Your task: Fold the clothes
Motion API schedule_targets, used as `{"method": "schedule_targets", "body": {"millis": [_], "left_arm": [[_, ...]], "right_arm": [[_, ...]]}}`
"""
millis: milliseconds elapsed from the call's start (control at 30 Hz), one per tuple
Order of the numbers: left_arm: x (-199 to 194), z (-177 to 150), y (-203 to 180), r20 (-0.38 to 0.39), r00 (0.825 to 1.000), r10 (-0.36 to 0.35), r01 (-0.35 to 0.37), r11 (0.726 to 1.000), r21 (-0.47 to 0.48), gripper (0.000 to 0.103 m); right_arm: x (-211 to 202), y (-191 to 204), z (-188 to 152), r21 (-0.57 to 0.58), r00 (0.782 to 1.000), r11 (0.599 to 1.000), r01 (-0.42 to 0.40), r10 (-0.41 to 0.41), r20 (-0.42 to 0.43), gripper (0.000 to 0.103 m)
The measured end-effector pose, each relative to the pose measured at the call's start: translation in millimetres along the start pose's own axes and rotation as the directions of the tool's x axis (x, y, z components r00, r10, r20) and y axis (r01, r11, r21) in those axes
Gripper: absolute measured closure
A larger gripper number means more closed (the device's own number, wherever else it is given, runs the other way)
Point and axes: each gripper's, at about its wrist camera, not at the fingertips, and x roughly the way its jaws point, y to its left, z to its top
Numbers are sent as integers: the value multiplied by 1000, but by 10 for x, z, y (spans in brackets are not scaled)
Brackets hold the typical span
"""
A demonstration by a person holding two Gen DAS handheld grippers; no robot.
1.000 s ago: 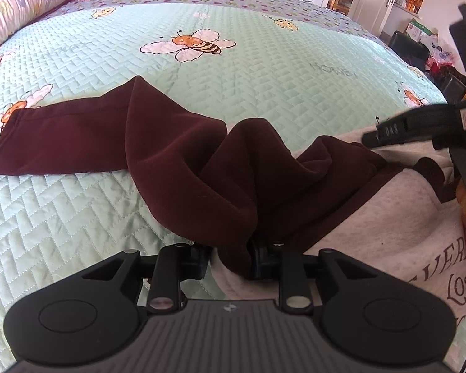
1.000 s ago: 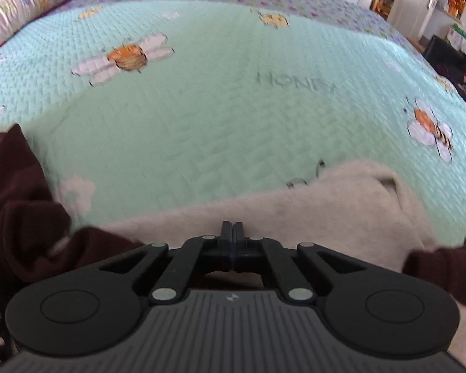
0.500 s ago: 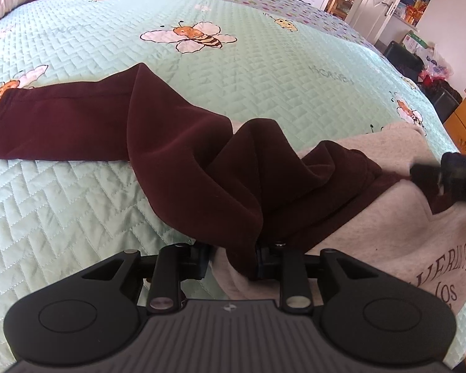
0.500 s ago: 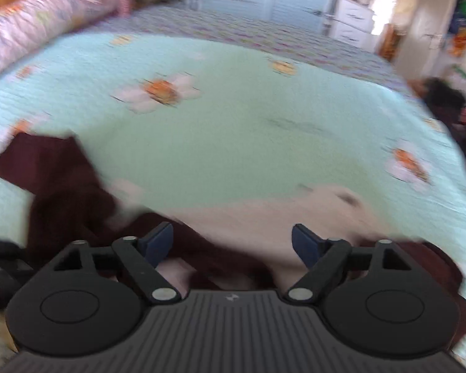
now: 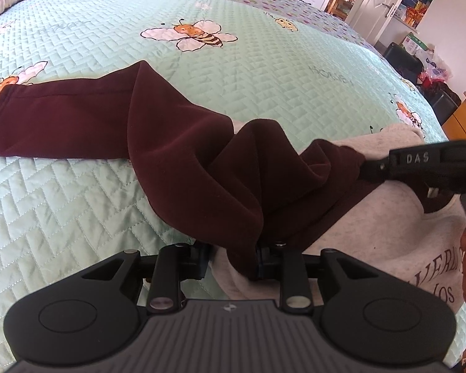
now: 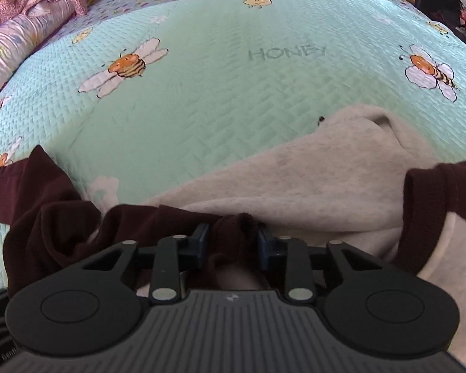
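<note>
One quilted bed carried the grey and maroon sweatshirt, its body bunched at the near edge and one maroon sleeve stretched flat toward the left. Left hand-held gripper stood part open with a hanging maroon fold between its fingers, grip unconfirmed. Right hand-held gripper, also part open, straddled a maroon wad, probably placed to gather the loose sleeve cloth for folding.
</note>
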Motion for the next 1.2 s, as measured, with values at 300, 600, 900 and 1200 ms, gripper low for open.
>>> {"method": "schedule_targets", "body": {"millis": [300,600,900,1200], "left_arm": [[14,10,-33,-2,1000,23,-23,1000,7,74],[11,4,-81,3,998,58,-58,998,2,72],[21,-3,-173,11,994,108,-108,994,30,72],[9,-4,-211,8,992,125,-125,991,37,72]], "right_arm": [[-445,182,-6,-153,972,981,-118,145,184,81],[-698,-54,-243,-200,973,979,28,19,230,62],[-754,-26,-681,-323,985,942,-95,137,108,59],[-876,-138,-838,-300,982,937,-178,188,5,63]]}}
